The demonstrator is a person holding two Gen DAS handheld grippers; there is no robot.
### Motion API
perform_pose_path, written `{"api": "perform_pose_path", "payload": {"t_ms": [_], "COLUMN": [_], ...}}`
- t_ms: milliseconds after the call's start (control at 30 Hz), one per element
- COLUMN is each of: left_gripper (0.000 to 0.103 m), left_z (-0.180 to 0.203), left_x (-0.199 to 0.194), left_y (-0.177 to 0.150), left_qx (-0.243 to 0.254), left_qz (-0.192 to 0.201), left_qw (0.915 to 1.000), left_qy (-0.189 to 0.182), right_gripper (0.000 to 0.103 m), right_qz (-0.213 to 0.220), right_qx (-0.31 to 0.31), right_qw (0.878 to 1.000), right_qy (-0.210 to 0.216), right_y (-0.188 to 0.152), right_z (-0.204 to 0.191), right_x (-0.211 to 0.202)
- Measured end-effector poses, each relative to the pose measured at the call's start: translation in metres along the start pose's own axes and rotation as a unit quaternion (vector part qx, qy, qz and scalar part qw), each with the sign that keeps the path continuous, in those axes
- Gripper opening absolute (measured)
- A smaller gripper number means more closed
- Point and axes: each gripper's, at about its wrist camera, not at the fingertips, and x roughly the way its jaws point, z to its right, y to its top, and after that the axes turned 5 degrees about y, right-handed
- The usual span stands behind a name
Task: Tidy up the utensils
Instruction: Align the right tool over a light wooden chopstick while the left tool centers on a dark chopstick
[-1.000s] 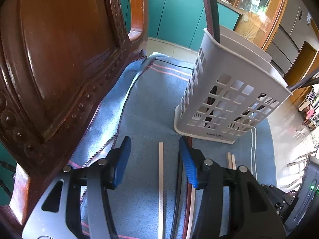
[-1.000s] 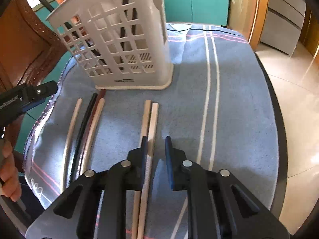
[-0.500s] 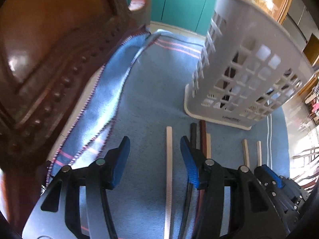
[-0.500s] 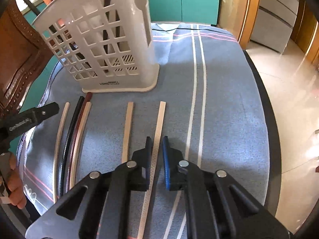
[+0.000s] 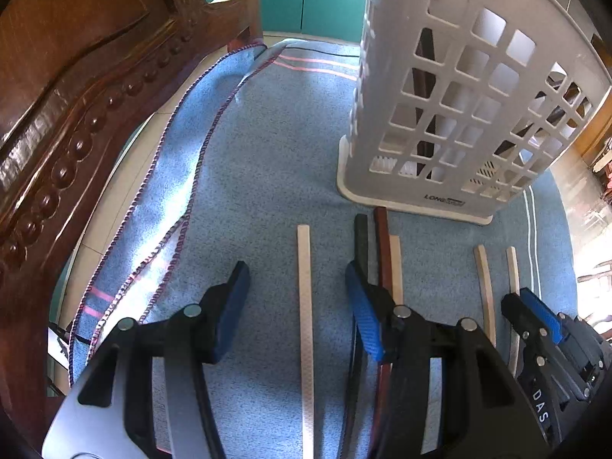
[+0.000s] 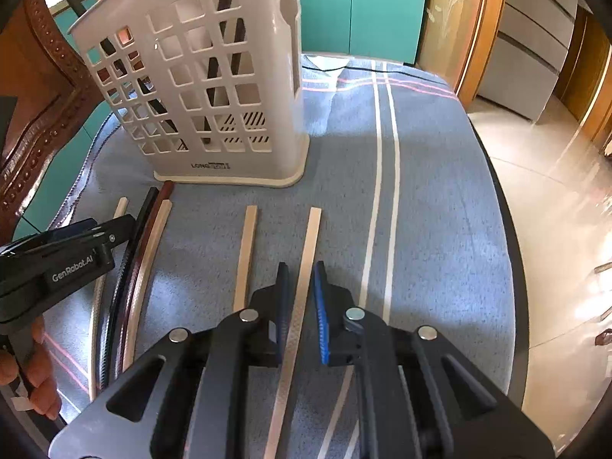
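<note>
Pick-up step, chopsticks to white basket (image 6: 214, 88): right gripper (image 6: 300, 306) narrowly spread astride the rightmost pale chopstick (image 6: 306, 252) on the blue cloth (image 6: 440, 210) — next, closing; left gripper (image 5: 296, 298) wide apart around the leftmost pale chopstick (image 5: 305, 287).

Cloth (image 6: 440, 191): blue, white stripe pair, pink lines.
Basket (image 6: 214, 76): white, square-grid holes.
Sticks: four pale wood (image 6: 244, 248), one black (image 5: 360, 241), one dark red-brown (image 5: 382, 244).
Finger pads (image 6: 320, 325): blue.
Cabinets (image 6: 363, 7): teal.
Chair (image 5: 76, 76): red-brown, carved bead row.
</note>
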Motion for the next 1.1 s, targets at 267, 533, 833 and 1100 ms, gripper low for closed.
{"api": "perform_pose_path", "payload": {"t_ms": [267,533,833,1100], "left_gripper": [0.057,0.058,0.059,0.061], "left_z": [0.013,0.011,0.012,0.011], "left_x": [-0.013,-0.02,-0.02,-0.017], "left_y": [-0.014,-0.02,-0.02,-0.017], "left_qx": [0.015,0.018,0.018,0.019], "left_qz": [0.007,0.008,0.008,0.008], "left_qw": [0.9998,0.9998,0.9998,0.9998], "left_qy": [0.008,0.007,0.007,0.008], "right_gripper": [0.017,0.021,0.022,0.03], "right_qz": [0.012,0.018,0.019,0.018], "right_qx": [-0.001,-0.004,-0.007,-0.009], "right_qw": [1.0,1.0,1.0,1.0], "right_qy": [-0.003,-0.008,-0.011,-0.008], "right_y": [0.001,0.002,0.002,0.002], "right_z": [-0.001,-0.002,-0.003,-0.004], "right_x": [0.002,0.004,0.003,0.003]}}
